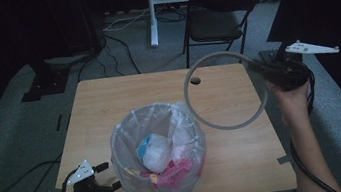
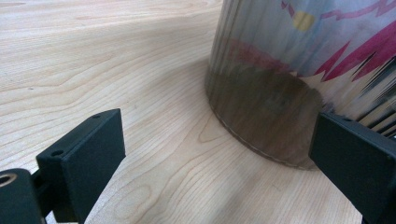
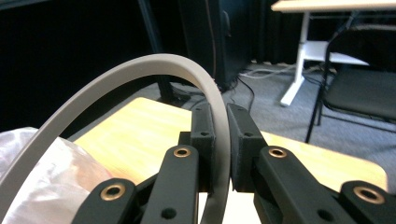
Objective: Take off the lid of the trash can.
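A clear ribbed bin (image 1: pixel 158 148) lined with a thin plastic bag stands near the front of the wooden table (image 1: pixel 109 104). Inside lie crumpled white paper and pink wrappers. My left gripper (image 1: pixel 110 176) rests low beside the bin's left side, open. In the left gripper view the bin's base (image 2: pixel 280 93) sits just ahead, between the spread jaws of the gripper (image 2: pixel 219 158), apart from both. My right gripper (image 1: pixel 258 67) is shut on a grey ring (image 1: pixel 213 55), held tilted in the air right of the bin. The ring (image 3: pixel 140 67) arcs from this gripper (image 3: pixel 222 126).
A black folding chair (image 1: pixel 218 16) and a white desk leg (image 1: pixel 152 13) stand on the carpet behind the table. Cables trail over the floor at the left. A small round hole (image 1: pixel 195 80) sits near the table's far edge.
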A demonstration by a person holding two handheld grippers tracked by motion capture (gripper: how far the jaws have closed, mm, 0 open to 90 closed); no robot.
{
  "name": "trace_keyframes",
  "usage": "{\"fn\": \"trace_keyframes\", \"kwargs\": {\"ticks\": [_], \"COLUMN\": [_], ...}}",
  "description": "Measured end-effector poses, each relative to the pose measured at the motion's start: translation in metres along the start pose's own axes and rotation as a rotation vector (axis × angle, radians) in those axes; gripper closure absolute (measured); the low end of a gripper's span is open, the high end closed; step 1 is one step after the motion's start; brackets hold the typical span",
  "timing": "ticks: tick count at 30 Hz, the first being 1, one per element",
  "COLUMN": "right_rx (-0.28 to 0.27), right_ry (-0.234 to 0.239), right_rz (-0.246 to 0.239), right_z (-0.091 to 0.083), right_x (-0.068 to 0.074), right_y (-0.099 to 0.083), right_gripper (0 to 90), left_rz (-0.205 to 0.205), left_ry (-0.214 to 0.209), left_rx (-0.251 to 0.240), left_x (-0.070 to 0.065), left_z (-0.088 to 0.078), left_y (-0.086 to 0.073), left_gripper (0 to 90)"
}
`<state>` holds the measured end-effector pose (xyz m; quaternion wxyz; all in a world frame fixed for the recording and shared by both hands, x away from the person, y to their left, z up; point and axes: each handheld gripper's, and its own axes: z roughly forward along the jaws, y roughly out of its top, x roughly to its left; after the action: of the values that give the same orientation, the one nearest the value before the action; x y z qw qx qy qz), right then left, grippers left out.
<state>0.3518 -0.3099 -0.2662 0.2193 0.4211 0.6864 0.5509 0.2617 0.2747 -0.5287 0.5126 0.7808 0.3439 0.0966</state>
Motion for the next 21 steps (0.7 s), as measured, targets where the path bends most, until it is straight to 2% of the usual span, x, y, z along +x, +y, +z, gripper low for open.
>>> {"fn": "trace_keyframes", "kwargs": {"ticks": [5,10,12,14,21], "right_rx": [0.018,0.047,0.071,0.077,0.105], "right_ry": [-0.020,-0.035,-0.052,-0.058,-0.037], "right_rz": [0.057,0.102,0.112,0.116,0.173], "right_z": [-0.002,0.001,0.005,0.006,0.016], "right_x": [-0.019,-0.033,-0.038,-0.040,-0.055], "right_y": [-0.020,-0.044,-0.059,-0.064,-0.107], "right_gripper": [82.5,82.5,82.5,82.5,82.5], "left_rz": [-0.005,-0.002,-0.002,-0.004,-0.002], "left_ry": [0.000,-0.001,0.000,-0.001,0.000], "left_rx": [-0.002,0.000,-0.001,-0.002,-0.002], "left_x": [0.000,0.000,0.000,0.000,0.000], "left_z": [0.000,0.000,0.000,0.000,0.000], "left_y": [0.000,0.000,0.000,0.000,0.000], "left_gripper": [3.7,3.7,3.7,3.7,3.7]}}
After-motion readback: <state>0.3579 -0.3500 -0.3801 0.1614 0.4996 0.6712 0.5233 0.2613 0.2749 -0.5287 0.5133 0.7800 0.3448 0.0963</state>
